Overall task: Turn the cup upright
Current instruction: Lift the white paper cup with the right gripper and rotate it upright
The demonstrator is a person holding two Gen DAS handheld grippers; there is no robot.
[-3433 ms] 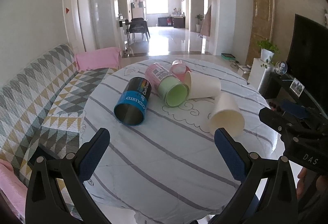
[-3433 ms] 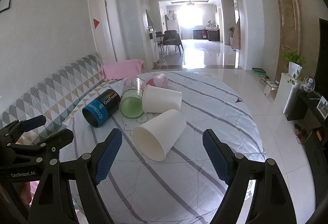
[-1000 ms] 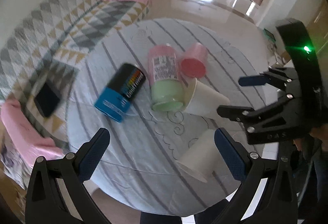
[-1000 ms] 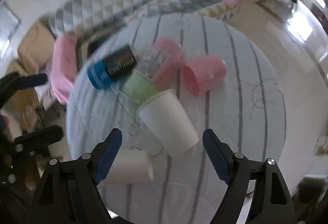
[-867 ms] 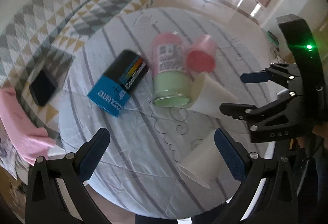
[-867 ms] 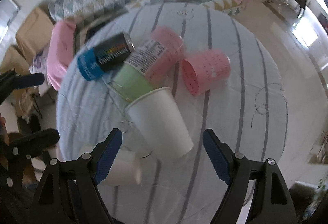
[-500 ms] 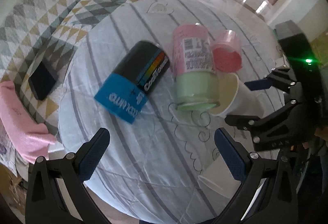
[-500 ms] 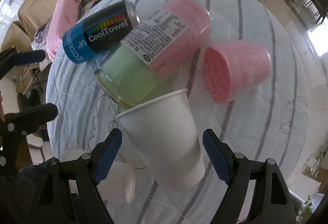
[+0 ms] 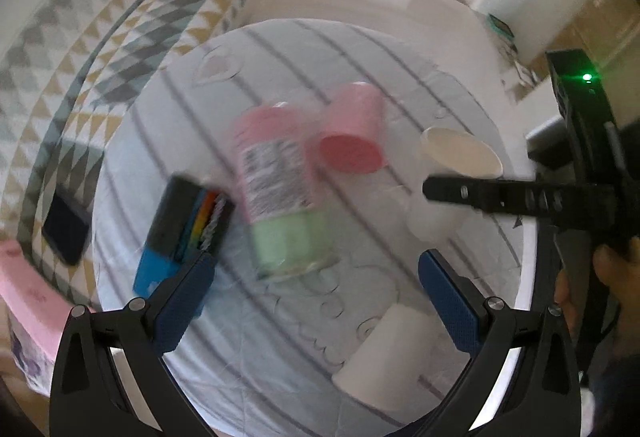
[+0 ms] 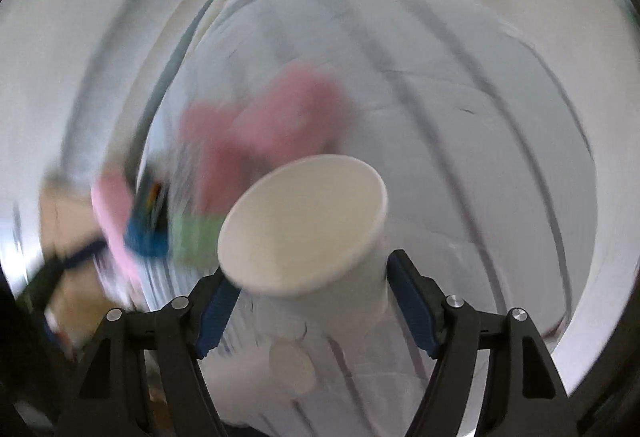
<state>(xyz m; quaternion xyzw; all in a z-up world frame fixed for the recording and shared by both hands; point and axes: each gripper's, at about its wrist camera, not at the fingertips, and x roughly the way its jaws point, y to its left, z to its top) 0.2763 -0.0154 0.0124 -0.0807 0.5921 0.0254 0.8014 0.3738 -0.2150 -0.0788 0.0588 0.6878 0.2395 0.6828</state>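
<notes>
My right gripper (image 10: 314, 301) is shut on a white paper cup (image 10: 312, 233), its blue pads against both sides, the open mouth turned up toward the camera. In the left wrist view the same cup (image 9: 456, 173) is held above the table by the right gripper (image 9: 480, 193), mouth up. A second white paper cup (image 9: 384, 357) lies on its side near the table's front edge. My left gripper (image 9: 316, 301) is open and empty above the table.
On the round table with a striped cloth (image 9: 280, 337) lie a pink cup (image 9: 352, 137), a pink and green canister (image 9: 280, 193) and a blue and black can (image 9: 180, 233). A patterned sofa (image 9: 80, 77) with a dark phone (image 9: 66, 229) stands at the left.
My right gripper has closed on the white cup that lay beside the canister, lifted it and turned its mouth upward. The views are blurred with motion. My left gripper stayed open.
</notes>
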